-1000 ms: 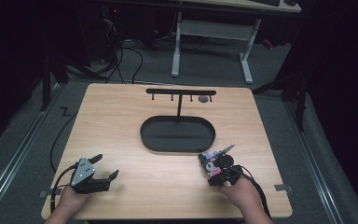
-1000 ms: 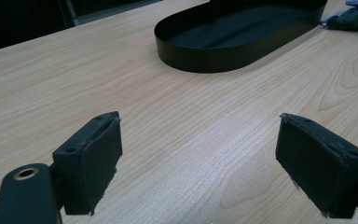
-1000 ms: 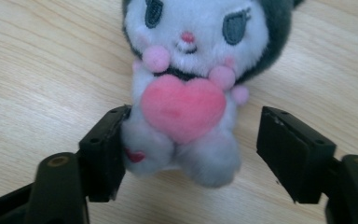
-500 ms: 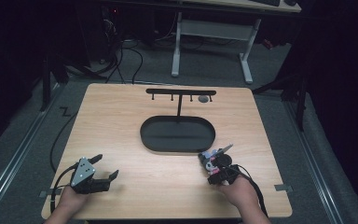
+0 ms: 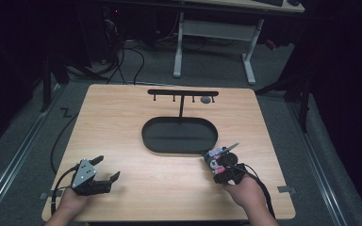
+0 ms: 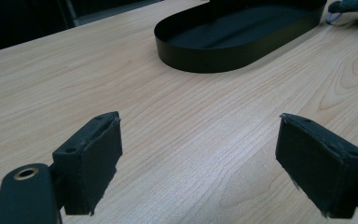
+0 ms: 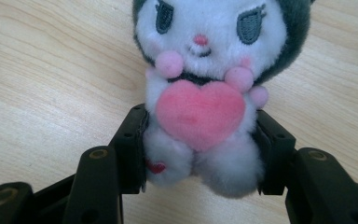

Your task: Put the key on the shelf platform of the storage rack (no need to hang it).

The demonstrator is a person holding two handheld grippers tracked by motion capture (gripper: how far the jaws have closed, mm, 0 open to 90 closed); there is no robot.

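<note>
A small plush toy [image 7: 200,107], white with a grey hood and a pink heart on its chest, lies on the wooden table [image 5: 122,122] just right of a black oval tray [image 5: 146,136]. My right gripper [image 7: 200,156] has just been closing and its pads [image 7: 133,149] now press on both sides of the toy's lower body. In the high view the toy [image 5: 214,156] sits at the tips of that gripper [image 5: 218,163]. My left gripper [image 5: 107,167] rests near the table's front left, its jaws wide apart and nothing between them [image 6: 200,163].
A black T-shaped stand [image 5: 183,92] with hooks rises behind the tray, and a small grey object [image 5: 206,100] hangs near its right end. In the left gripper view the tray [image 6: 228,56] lies ahead. Desk legs and cables stand on the floor beyond the table.
The right gripper's jaws have narrowed onto the plush toy, with the hand hardly shifting. The left hand and its gripper have stayed still.
</note>
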